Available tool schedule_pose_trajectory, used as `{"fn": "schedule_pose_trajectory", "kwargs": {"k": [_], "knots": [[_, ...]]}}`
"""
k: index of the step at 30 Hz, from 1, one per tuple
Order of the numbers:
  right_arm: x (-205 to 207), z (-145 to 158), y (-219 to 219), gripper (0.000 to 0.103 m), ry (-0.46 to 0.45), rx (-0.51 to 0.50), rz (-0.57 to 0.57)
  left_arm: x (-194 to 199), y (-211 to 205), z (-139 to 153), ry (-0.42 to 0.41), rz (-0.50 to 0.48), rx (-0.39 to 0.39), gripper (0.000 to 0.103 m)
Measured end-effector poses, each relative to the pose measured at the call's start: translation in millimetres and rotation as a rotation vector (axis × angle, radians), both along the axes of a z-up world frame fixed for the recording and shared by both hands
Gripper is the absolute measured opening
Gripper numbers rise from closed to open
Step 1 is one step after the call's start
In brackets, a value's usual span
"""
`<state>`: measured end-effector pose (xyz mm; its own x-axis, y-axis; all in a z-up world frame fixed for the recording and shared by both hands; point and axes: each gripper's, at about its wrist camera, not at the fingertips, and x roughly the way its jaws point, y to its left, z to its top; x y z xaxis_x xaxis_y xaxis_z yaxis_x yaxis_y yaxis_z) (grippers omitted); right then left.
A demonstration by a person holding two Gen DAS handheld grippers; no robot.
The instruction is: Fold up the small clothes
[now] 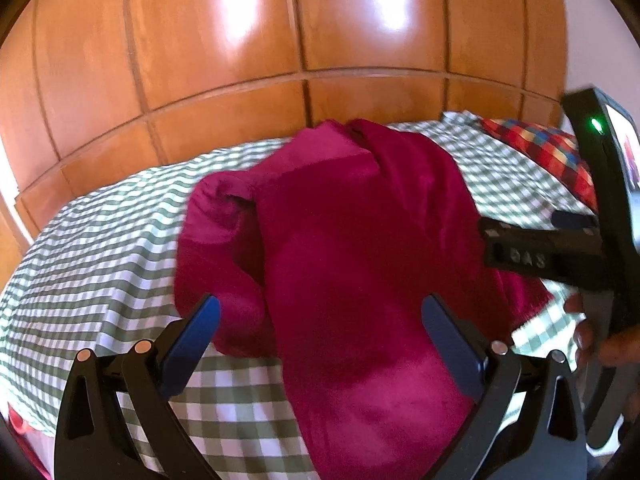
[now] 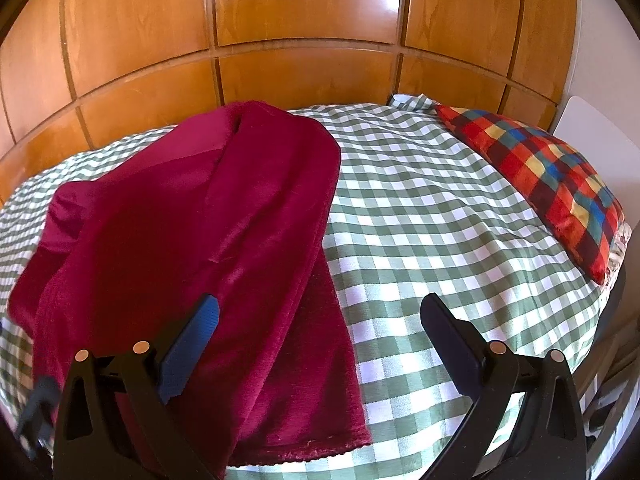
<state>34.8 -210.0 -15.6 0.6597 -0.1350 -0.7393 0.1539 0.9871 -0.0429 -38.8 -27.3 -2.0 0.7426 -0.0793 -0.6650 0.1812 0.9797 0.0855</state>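
No text legible — anywhere.

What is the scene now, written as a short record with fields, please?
surface: bed with green and white checked sheet
garment: dark red cloth, lying crumpled on the sheet, not yet folded flat
pillow: red checked pillow at the right end of the bed
background: wooden panels behind the bed
left tongs: open, over the near part of the cloth, holding nothing
right tongs: open, over the cloth's right edge, holding nothing
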Motion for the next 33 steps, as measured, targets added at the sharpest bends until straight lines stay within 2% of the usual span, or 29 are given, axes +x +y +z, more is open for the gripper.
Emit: {"fn": "schedule_pose_trajectory", "kwargs": {"k": [3, 7, 8, 10, 12, 14, 16, 17, 18, 19, 20, 23, 24, 25, 29, 33], "knots": [[0.9, -1.4, -6.5, 0.100, 0.008, 0.016, -0.004, -10.2, -9.7, -6.6, 0.014, -0.099, 0.017, 0.096], [1.4, -1.4, -21.1, 0.100, 0.007, 0.074, 0.001, -24.1, -29.2, -28.0, 0.063, -0.227, 0.094, 0.075], [1.4, -1.1, -26.1, 0.098, 0.004, 0.106, 0.008, -26.5, -33.2, -33.7, 0.074, -0.242, 0.114, 0.075], [1.5, -1.9, -30.5, 0.090, 0.008, 0.151, 0.024, -32.0, -40.0, -43.9, 0.077, -0.270, 0.158, 0.075], [4.0, -5.8, -34.1, 0.073, 0.027, 0.220, 0.049, -32.8, -43.1, -50.6, 0.076, -0.277, 0.194, 0.075], [7.0, -10.3, -33.4, 0.063, 0.050, 0.277, 0.070, -33.6, -45.0, -54.5, 0.072, -0.277, 0.217, 0.069], [13.0, -17.2, -28.1, 0.058, 0.080, 0.335, 0.104, -33.1, -42.1, -52.9, 0.071, -0.283, 0.205, 0.047], [15.6, -21.0, -24.7, 0.058, 0.097, 0.349, 0.117, -31.9, -38.1, -50.9, 0.074, -0.289, 0.189, 0.041], [19.5, -26.4, -20.5, 0.055, 0.122, 0.349, 0.126, -30.7, -32.8, -45.8, 0.075, -0.291, 0.161, 0.026], [22.1, -30.7, -17.7, 0.050, 0.139, 0.343, 0.130, -31.0, -28.6, -42.3, 0.077, -0.285, 0.137, 0.014], [24.4, -34.8, -14.7, 0.042, 0.153, 0.340, 0.138, -28.3, -25.0, -39.8, 0.083, -0.280, 0.106, 0.010], [27.3, -39.0, -4.0, 0.026, 0.159, 0.288, 0.188, -15.4, 2.4, -20.5, 0.129, -0.267, -0.078, 0.007], [27.2, -36.6, -1.5, 0.014, 0.154, 0.264, 0.205, -10.3, 14.8, -9.9, 0.130, -0.256, -0.151, 0.007], [28.1, -33.4, -0.6, 0.008, 0.146, 0.250, 0.215, -5.4, 26.0, 0.6, 0.116, -0.240, -0.204, 0.007], [26.6, -3.4, -13.9, 0.007, 0.073, 0.245, 0.245, 22.8, 90.1, 53.0, 0.012, -0.115, -0.402, 0.007], [31.3, 21.7, -32.5, 0.007, 0.013, 0.194, 0.229, 59.0, 154.6, 81.5, -0.080, 0.056, -0.476, 0.007]]}}
